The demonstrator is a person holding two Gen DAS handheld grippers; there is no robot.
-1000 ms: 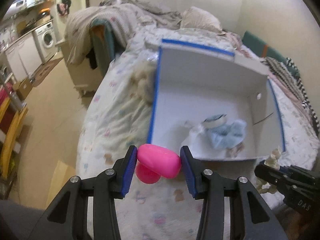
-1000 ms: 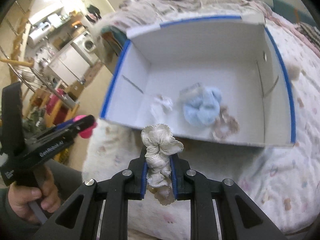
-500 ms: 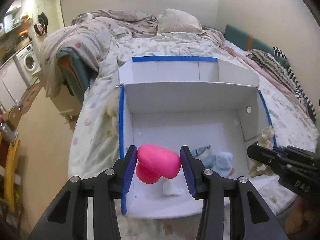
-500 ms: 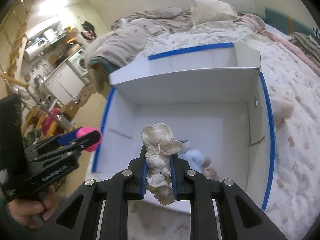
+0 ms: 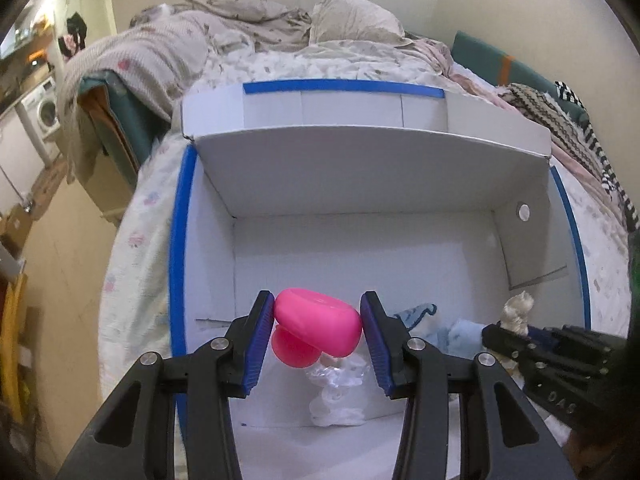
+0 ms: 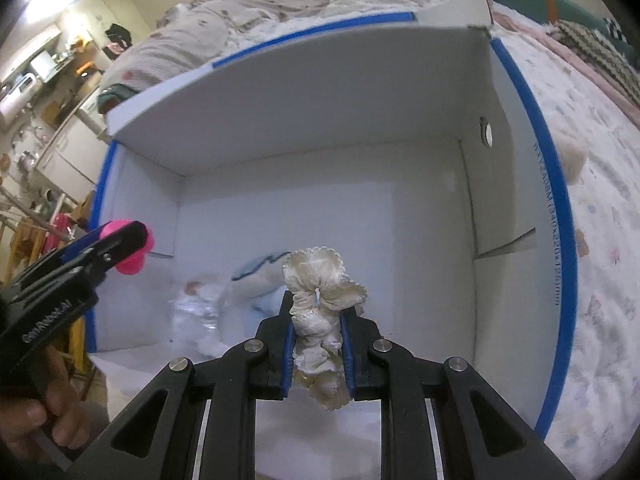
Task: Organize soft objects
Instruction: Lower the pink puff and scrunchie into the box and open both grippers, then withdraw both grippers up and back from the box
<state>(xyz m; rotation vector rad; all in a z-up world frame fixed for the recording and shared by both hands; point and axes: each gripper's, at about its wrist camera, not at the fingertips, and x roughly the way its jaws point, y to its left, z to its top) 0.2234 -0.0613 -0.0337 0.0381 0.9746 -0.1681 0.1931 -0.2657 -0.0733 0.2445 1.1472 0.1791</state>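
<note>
Left tongs (image 5: 318,326) clamped on the pink rounded foam toy (image 5: 318,328); right tongs (image 6: 318,334) clamped on the cream ruffled fabric scrunchie (image 6: 320,304). Both now hang over the white blue-edged cardboard box (image 5: 360,176), whose far wall, at 12 o'clock, looms larger than a second ago.

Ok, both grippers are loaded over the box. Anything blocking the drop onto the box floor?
No lid or flap is in the way. Under the left gripper and its pink toy lies a clear plastic bag; a light blue cloth lies below the right gripper's cream scrunchie. The white box is open.

Left gripper (image 5: 318,334), right gripper (image 6: 317,346); jaws clamped.
</note>
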